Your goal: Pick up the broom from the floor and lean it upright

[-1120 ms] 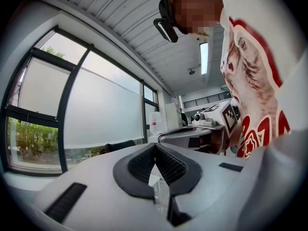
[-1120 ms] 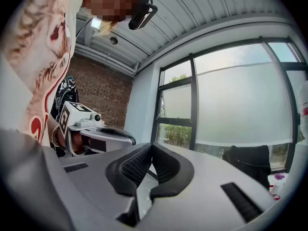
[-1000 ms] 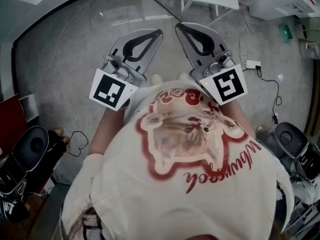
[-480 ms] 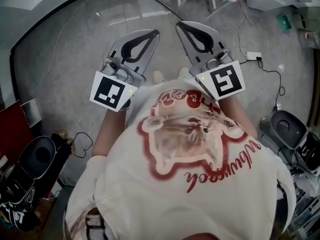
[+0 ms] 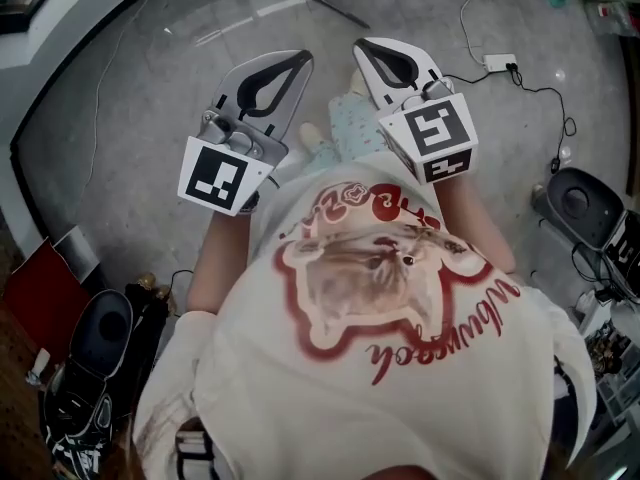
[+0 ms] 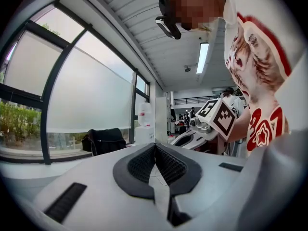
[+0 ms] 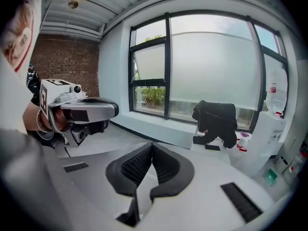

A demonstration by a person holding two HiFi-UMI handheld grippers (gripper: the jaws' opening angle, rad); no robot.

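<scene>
A thin dark stick with a dark head, apparently the broom (image 5: pixel 300 0), lies on the grey floor at the top edge of the head view, well beyond both grippers. My left gripper (image 5: pixel 303 58) is held in front of the person's chest, shut and with nothing in it; its pads meet at the tips in the left gripper view (image 6: pixel 155 146). Beside it, my right gripper (image 5: pixel 362 46) is also shut and bare (image 7: pixel 152 146). Each gripper shows in the other's view: the right (image 6: pixel 211 121), the left (image 7: pixel 82 110). No broom appears in either gripper view.
A white power strip (image 5: pixel 497 63) with trailing black cables lies on the floor at the right. Round black devices sit at the right (image 5: pixel 585 200) and lower left (image 5: pixel 100 338), beside a red board (image 5: pixel 40 293). A black bag (image 7: pixel 216 119) rests under the window.
Both grippers have moved up the head view and outward from the chest, the right one tipping downward. The floor and broom have slid towards the top left of the frame.
</scene>
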